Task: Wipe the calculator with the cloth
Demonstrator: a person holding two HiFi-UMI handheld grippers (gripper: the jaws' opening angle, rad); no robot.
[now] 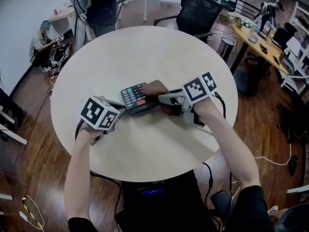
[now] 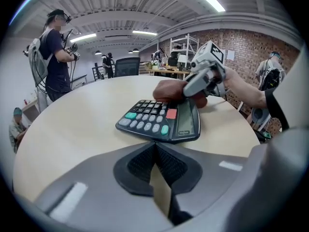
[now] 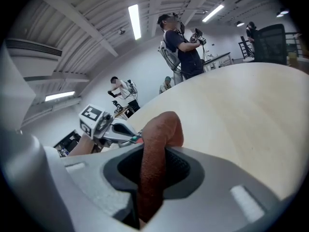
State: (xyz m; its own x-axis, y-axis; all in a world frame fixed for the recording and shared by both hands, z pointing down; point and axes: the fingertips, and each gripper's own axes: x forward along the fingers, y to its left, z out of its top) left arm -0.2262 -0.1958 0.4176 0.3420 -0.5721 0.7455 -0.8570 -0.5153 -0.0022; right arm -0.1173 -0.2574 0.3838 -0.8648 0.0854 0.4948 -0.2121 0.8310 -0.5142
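A dark calculator (image 1: 136,97) with grey, green and red keys lies near the middle of the round table (image 1: 120,52). In the left gripper view the calculator (image 2: 159,120) sits just beyond my left gripper (image 2: 157,151), which is shut with nothing between its jaws. My left gripper (image 1: 118,112) rests at the calculator's near-left corner. My right gripper (image 1: 161,99) is shut on a brown cloth (image 1: 155,88) that lies over the calculator's right end. In the right gripper view the cloth (image 3: 157,153) sticks up between the jaws of my right gripper (image 3: 153,170).
Past the table's far edge stand a black office chair (image 1: 198,13) and a person (image 1: 104,6) holding grippers. A desk with clutter (image 1: 263,37) runs along the right. Another person crouches by the wall (image 1: 41,40). Cables lie on the wooden floor.
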